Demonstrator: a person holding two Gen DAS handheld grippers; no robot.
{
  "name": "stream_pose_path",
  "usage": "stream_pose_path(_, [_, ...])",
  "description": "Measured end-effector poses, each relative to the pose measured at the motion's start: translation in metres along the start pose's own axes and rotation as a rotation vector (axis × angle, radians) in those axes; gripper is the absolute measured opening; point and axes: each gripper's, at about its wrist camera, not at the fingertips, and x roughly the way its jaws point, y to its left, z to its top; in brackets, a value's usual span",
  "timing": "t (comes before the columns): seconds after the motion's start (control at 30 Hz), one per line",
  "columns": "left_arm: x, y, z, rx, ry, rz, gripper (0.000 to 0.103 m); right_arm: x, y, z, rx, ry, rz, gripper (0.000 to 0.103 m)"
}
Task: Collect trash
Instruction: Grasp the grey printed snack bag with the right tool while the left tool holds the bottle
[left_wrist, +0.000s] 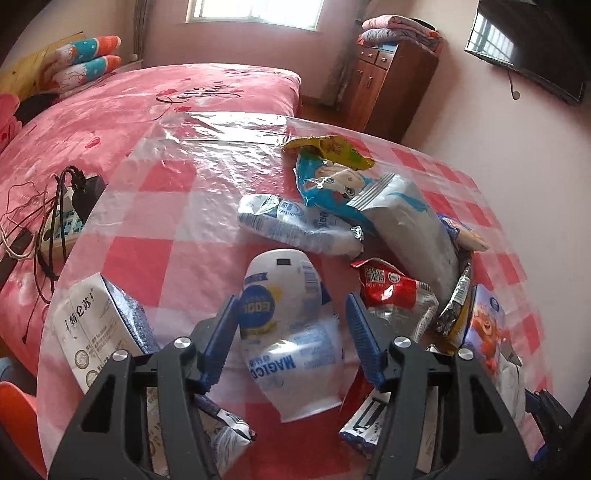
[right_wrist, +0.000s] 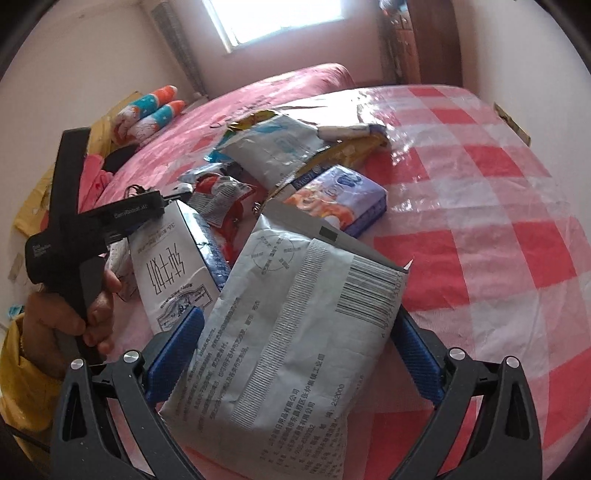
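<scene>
Trash lies in a heap on a red-and-white checked plastic sheet (left_wrist: 155, 177) spread over a table. My left gripper (left_wrist: 291, 325) is open, its blue fingers either side of a white-and-blue "Magic" pouch (left_wrist: 284, 332) lying flat on the sheet. My right gripper (right_wrist: 295, 354) is open around a large grey-white printed bag with a barcode (right_wrist: 295, 332); whether the pads touch it is unclear. The left gripper's black body (right_wrist: 74, 236) and the hand holding it show at the left of the right wrist view.
Around the pouch lie a white milk carton (left_wrist: 96, 325), a red snack wrapper (left_wrist: 391, 288), a blue-white bag (left_wrist: 340, 184), a yellow wrapper (left_wrist: 332, 147) and a purple tissue pack (right_wrist: 340, 195). A pink bed (left_wrist: 147, 99) with a power strip and cables (left_wrist: 59, 218) lies left. A wooden cabinet (left_wrist: 391, 81) stands behind.
</scene>
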Motion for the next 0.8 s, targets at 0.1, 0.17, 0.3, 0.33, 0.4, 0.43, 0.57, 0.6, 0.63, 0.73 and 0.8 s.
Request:
stream_pose_path(0.1, [0.002,-0.001,0.001,0.022,0.015,-0.003,0.064,-0.004,0.0,0.0,-0.029,-0.001,0.006,0.09])
stream_pose_path(0.17, [0.003,-0.002,0.001,0.038,0.026,0.007,0.074,-0.009,0.0,-0.001,-0.061,-0.012,-0.013,0.087])
stream_pose_path(0.3, [0.005,0.001,0.001,0.044,0.037,0.028,0.081,-0.016,-0.007,-0.002,-0.093,-0.014,-0.045,0.087])
stream_pose_path(0.33, [0.005,0.001,0.001,0.044,0.04,0.031,0.083,-0.017,-0.01,-0.001,-0.092,-0.013,-0.051,0.087])
stream_pose_path(0.4, [0.008,0.001,0.001,0.045,0.045,0.042,0.086,-0.02,-0.017,0.0,-0.109,-0.022,-0.104,0.087])
stream_pose_path(0.43, [0.009,0.002,0.002,0.042,0.049,0.054,0.087,-0.02,-0.02,0.001,-0.124,-0.022,-0.148,0.087])
stream_pose_path(0.57, [0.011,0.001,0.002,0.04,0.048,0.072,0.089,-0.02,-0.033,0.002,-0.087,-0.007,-0.157,0.089])
stream_pose_path(0.6, [0.012,0.001,0.003,0.04,0.047,0.076,0.089,-0.02,-0.035,0.002,-0.07,-0.005,-0.148,0.089])
stream_pose_path(0.63, [0.012,0.001,0.003,0.04,0.046,0.079,0.089,-0.02,-0.036,0.003,-0.06,-0.004,-0.145,0.09])
stream_pose_path(0.73, [0.012,0.0,0.002,0.038,0.041,0.096,0.089,-0.018,-0.035,0.002,-0.043,0.0,-0.137,0.094])
stream_pose_path(0.8, [0.014,-0.001,0.002,0.035,0.036,0.116,0.089,-0.015,-0.033,0.001,-0.045,0.006,-0.147,0.094])
